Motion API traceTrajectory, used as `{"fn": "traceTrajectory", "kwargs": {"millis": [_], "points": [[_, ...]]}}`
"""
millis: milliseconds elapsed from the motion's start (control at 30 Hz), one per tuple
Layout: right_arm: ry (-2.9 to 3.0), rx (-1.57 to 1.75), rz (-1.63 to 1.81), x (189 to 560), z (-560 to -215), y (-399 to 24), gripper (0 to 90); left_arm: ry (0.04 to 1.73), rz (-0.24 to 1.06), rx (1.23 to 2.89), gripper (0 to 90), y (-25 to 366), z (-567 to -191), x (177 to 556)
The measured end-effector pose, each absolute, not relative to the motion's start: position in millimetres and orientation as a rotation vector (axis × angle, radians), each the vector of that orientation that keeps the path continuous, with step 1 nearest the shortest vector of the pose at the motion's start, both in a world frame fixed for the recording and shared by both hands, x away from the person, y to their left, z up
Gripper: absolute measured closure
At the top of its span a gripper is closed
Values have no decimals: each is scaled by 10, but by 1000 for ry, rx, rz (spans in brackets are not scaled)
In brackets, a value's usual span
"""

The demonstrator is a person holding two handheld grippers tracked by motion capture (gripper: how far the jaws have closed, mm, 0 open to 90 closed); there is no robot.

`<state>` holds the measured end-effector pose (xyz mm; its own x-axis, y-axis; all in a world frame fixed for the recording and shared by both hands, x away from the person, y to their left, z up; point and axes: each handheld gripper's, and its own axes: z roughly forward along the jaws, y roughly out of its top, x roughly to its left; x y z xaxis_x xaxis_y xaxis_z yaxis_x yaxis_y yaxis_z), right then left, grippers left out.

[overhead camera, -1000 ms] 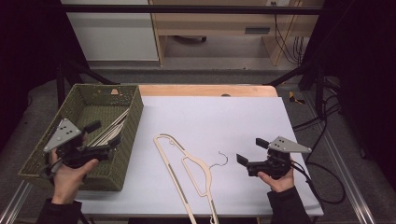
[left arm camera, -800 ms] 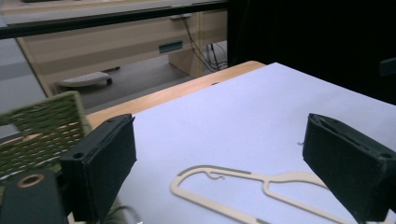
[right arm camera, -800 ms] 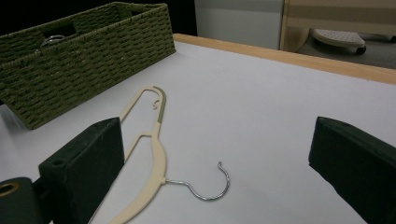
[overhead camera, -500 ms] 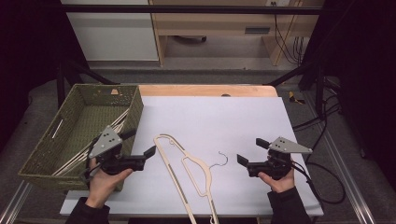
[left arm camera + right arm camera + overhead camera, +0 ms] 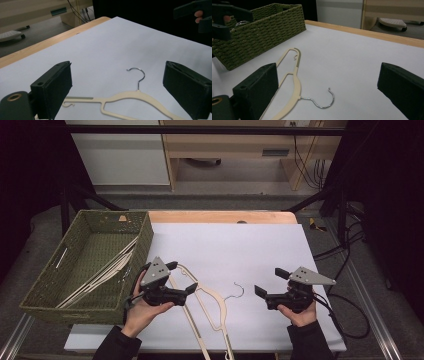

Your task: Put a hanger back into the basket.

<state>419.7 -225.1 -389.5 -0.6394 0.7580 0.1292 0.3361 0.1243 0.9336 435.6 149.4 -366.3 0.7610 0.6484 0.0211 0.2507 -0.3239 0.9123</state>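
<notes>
A cream hanger (image 5: 220, 296) with a metal hook (image 5: 239, 290) lies flat on the white table top (image 5: 240, 245). My left gripper (image 5: 182, 276) hovers open just over the hanger's left end, and nothing is between its jaws. In the left gripper view the hanger (image 5: 130, 94) and its hook (image 5: 138, 72) lie ahead, between the spread jaws of the left gripper (image 5: 117, 75). My right gripper (image 5: 267, 281) is open to the right of the hook, a short way from it. The right gripper view shows the hanger (image 5: 295, 85) between that gripper's parted jaws (image 5: 329, 75).
A green woven basket (image 5: 137, 245) stands at the table's left edge with several cream hangers (image 5: 100, 276) inside. Bare wood of the table (image 5: 220, 216) shows along the far edge. Cables (image 5: 345, 315) trail off to the right.
My left gripper has moved right, from above the basket out over the table to the hanger's left end. The right gripper and the hanger have stayed put.
</notes>
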Motion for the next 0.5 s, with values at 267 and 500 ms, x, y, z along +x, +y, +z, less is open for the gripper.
{"fn": "traceTrajectory", "kwargs": {"millis": [267, 500], "points": [[2017, 1064, 1531, 4188, -3881, -2260, 36, 667, 416, 1971, 91, 1163, -3806, 4484], [2017, 1052, 1540, 4179, -3869, -2278, 36, 653, 370, 2042, 101, 917, -3972, 4600]]}}
